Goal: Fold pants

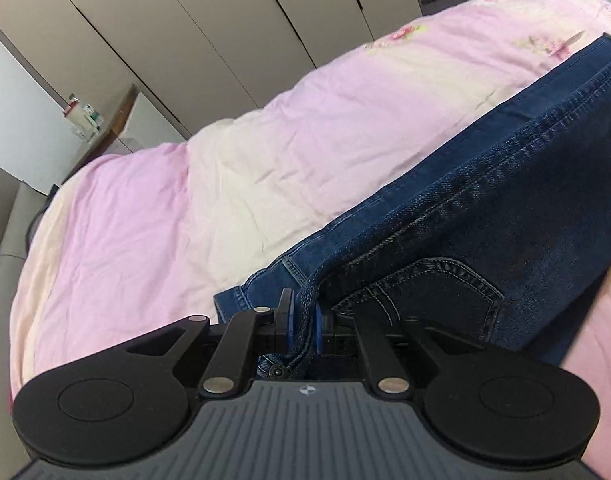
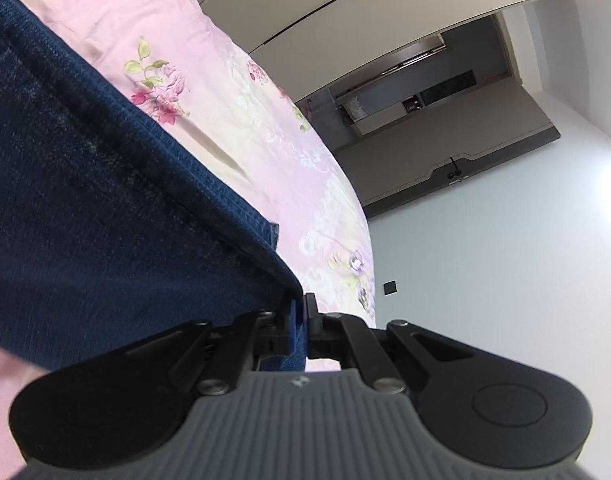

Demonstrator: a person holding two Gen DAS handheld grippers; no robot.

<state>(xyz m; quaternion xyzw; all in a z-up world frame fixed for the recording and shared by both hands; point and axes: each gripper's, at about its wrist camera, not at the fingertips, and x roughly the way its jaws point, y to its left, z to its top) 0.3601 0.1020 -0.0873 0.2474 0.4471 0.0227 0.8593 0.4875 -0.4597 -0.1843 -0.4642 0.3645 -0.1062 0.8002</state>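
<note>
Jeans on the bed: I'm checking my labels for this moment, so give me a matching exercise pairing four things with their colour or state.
Things:
1. jeans
2. bedspread
3. left gripper
4. cabinet doors

Descriptions:
A. pink with flower print
B. beige, closed
C. dark blue denim, lifted at two ends
D. shut on the waistband

The right gripper grips the other end.

Pairs: 1-C, 2-A, 3-D, 4-B

Left gripper [image 1: 304, 320], right gripper [image 2: 301, 322]: black linkage arms, silver rivets, ribbed grey housing, blue-padded jaws
</note>
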